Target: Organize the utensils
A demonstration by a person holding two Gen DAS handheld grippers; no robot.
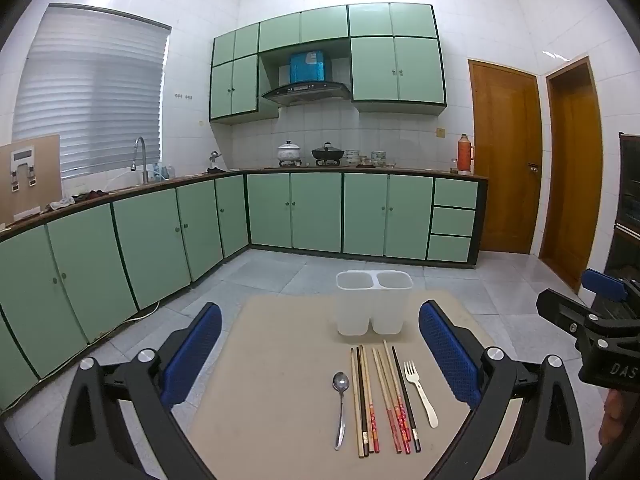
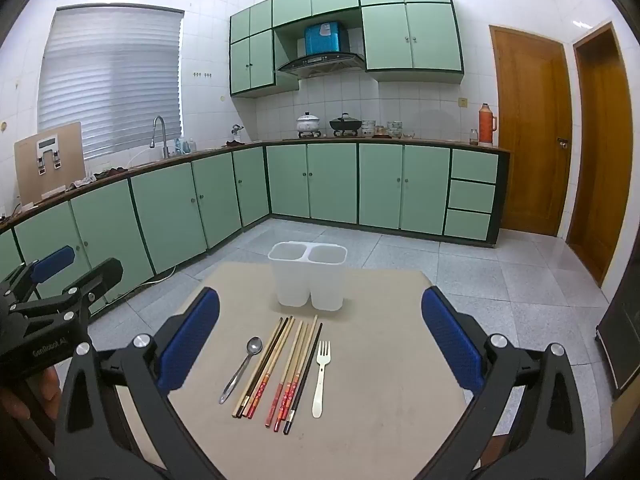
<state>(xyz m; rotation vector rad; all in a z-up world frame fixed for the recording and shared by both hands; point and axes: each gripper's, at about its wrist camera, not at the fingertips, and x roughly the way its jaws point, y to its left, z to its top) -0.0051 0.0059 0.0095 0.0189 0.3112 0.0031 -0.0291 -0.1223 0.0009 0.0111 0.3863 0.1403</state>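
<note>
**Utensils all lined up, nothing in the holder**

So there's a beige table in the middle of a green-cabinet kitchen, and near its far edge stands a translucent white two-compartment utensil holder, upright, both cups bare inside. Just in front of it the utensils lie in a neat row, handles toward the person: a metal spoon on the left, then a bunch of chopsticks, some plain wood, some with red patterned ends, a couple dark, and a cream plastic fork on the right. The chopsticks lie close together, some touching.

The left gripper and the right gripper both hover over the near side of the table with blue pads spread wide apart, holding nothing.
</note>
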